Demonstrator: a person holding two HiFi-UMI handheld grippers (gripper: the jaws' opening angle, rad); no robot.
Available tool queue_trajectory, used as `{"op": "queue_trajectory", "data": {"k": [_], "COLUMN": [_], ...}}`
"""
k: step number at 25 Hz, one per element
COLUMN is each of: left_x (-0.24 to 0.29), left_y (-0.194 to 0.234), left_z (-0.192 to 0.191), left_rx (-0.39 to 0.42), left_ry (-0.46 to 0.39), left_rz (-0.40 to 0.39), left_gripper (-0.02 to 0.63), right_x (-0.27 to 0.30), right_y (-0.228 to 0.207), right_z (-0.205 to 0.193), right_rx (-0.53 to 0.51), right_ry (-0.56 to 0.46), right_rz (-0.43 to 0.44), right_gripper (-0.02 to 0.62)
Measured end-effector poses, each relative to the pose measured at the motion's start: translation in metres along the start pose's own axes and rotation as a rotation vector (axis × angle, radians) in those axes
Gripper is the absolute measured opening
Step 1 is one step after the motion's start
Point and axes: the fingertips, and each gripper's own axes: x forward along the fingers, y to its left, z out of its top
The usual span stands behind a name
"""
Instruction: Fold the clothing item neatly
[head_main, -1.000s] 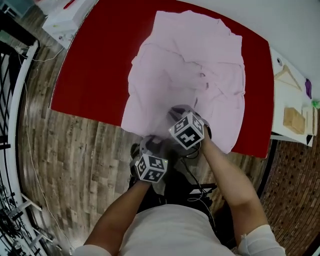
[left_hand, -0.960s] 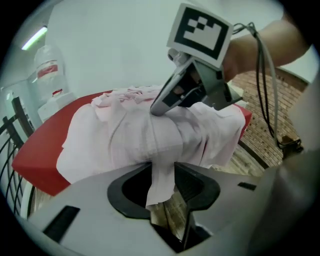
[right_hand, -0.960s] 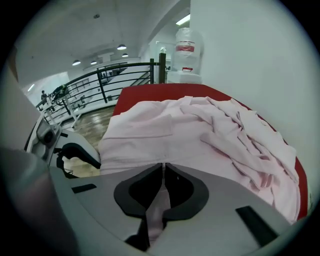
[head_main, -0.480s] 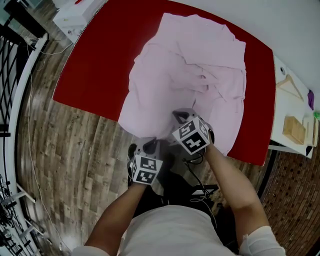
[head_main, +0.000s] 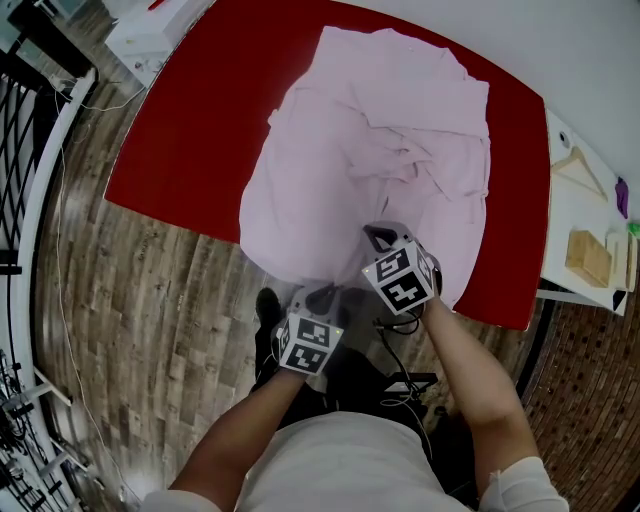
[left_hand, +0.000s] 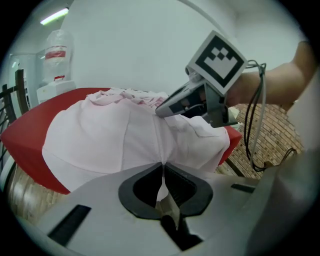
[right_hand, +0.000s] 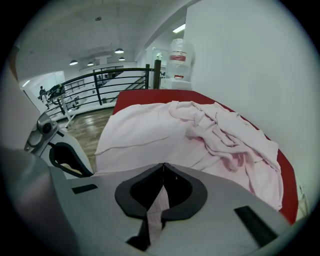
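A pale pink garment (head_main: 380, 130) lies crumpled on the red table (head_main: 200, 130), and its near hem hangs over the front edge. My left gripper (head_main: 320, 296) sits at that hem. In the left gripper view its jaws have just been closing and now pinch a fold of the pink cloth (left_hand: 162, 172). My right gripper (head_main: 379, 236) is a little farther onto the table, to the right. In its own view a strip of the garment (right_hand: 160, 200) is clamped between the shut jaws. The bunched sleeves and collar (right_hand: 225, 140) lie beyond it.
To the right of the red table is a white table (head_main: 575, 205) with a wooden hanger (head_main: 575, 160) and a wooden block (head_main: 587, 255). A black railing (head_main: 25, 150) runs along the left over wood flooring. A water bottle (right_hand: 180, 55) stands beyond the table's far end.
Both grippers have shifted right and toward the person's body. The near hem has drawn up with them, and the left gripper's jaws have come together on the cloth.
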Motion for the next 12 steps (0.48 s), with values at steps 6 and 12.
{"op": "queue_trajectory", "data": {"k": [6,12], "left_x": [-0.002,-0.029], "left_y": [0.007,0.033], "left_z": [-0.019,-0.052], "left_rx": [-0.046,-0.110], "left_ry": [0.029,0.031], "left_rz": [-0.028,-0.034], "left_gripper": [0.026,0.124], "right_x": [0.005,-0.013], "right_y": [0.008,0.015], "right_z": [-0.002,-0.008], "right_rx": [-0.006,0.024], "right_ry": [-0.020,-0.099], "right_rz": [-0.009,-0.026], "right_gripper": [0.020,0.114]}}
